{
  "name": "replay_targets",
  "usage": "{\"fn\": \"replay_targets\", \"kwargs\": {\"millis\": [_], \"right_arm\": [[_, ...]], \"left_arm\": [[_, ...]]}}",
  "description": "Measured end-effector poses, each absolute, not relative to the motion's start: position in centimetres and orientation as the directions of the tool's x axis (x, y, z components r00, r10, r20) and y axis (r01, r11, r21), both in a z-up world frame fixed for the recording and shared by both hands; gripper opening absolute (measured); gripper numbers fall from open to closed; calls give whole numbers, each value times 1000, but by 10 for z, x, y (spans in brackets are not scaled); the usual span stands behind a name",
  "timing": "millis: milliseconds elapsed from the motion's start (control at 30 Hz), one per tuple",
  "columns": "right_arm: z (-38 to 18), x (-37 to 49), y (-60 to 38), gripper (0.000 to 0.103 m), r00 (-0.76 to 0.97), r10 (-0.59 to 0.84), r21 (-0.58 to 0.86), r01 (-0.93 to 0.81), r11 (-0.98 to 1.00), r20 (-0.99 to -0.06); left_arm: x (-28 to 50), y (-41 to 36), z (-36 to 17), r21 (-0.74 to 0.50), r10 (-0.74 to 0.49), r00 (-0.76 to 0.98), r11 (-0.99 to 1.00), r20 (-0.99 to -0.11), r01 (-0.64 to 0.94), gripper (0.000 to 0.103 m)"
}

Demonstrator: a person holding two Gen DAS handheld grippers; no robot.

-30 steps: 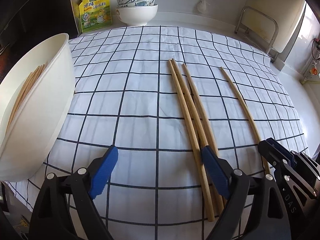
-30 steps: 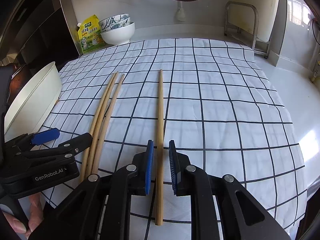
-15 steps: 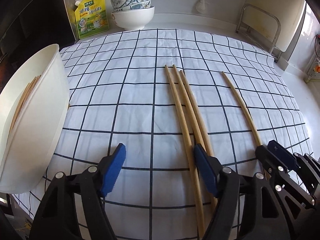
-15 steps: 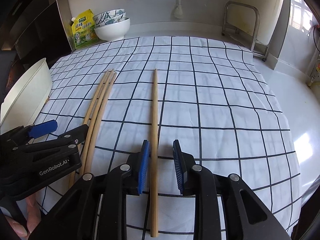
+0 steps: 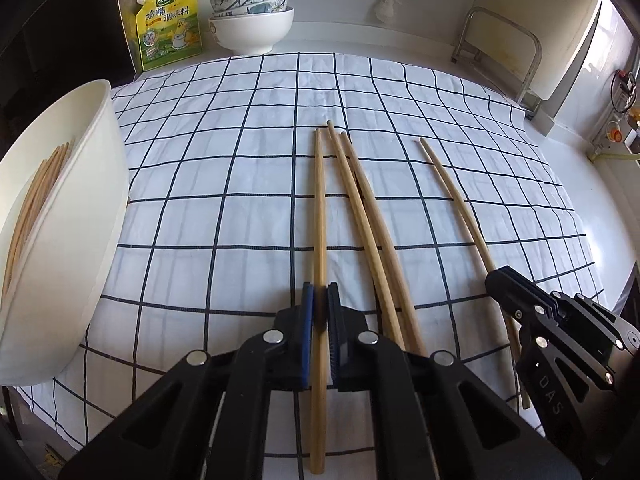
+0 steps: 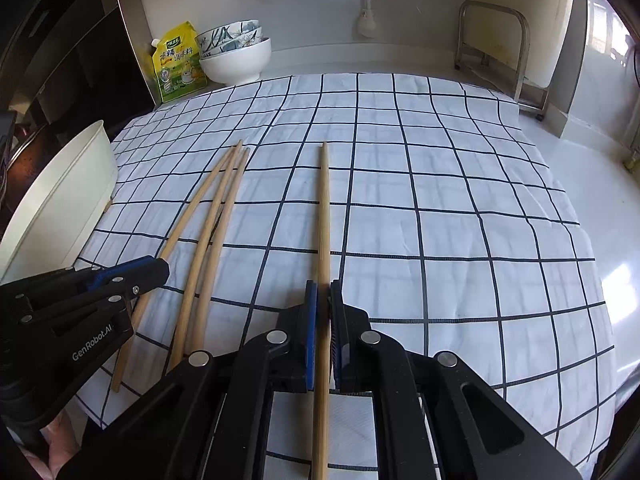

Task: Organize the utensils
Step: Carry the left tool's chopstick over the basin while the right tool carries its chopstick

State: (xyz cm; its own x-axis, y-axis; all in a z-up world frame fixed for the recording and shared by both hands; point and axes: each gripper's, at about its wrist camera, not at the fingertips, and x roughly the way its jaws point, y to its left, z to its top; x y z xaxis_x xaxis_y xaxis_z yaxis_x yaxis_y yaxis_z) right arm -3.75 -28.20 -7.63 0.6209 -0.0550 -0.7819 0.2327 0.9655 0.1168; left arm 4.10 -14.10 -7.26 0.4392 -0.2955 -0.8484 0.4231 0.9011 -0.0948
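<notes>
Blue-padded left claw is clamped on one long wooden chopstick; the right claw pinches a separate chopstick. Two loose chopsticks lie between on the checked cloth. More, seemingly, fill the white bowl.

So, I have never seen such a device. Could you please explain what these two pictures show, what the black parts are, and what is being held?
There is no robot here: a person holds a hand-held clamp in each hand, and a camera on each clamp looks forward along its two black fingers with blue pads. One picture comes from the left gripper, the other from the right gripper. Each is shut on one wooden chopstick: the left chopstick and the lone right chopstick. Two more chopsticks lie loose on the checked cloth. A white tub on the left holds more chopsticks. Stacked bowls and a yellow pouch stand behind.
</notes>
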Motion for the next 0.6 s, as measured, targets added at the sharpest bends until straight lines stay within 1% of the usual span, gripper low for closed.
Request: {"fn": "replay_targets", "kwargs": {"millis": [200,433,600], "right_arm": [[-61,-43,-276,6,648,-21,160,220,962,-761],[-34,-37,-256,6,696,20,194,172,966,-718],[-11,-21,-227,6,726,82,225,102,969,-683]], "left_arm": [[34,-125,-61,-139,-335,427,893,-840,428,8],[30,-101,-21,-169,-386,482,885,-786,433,8],[34,-68,9,-166,-387,546,897,-743,410,8]]}}
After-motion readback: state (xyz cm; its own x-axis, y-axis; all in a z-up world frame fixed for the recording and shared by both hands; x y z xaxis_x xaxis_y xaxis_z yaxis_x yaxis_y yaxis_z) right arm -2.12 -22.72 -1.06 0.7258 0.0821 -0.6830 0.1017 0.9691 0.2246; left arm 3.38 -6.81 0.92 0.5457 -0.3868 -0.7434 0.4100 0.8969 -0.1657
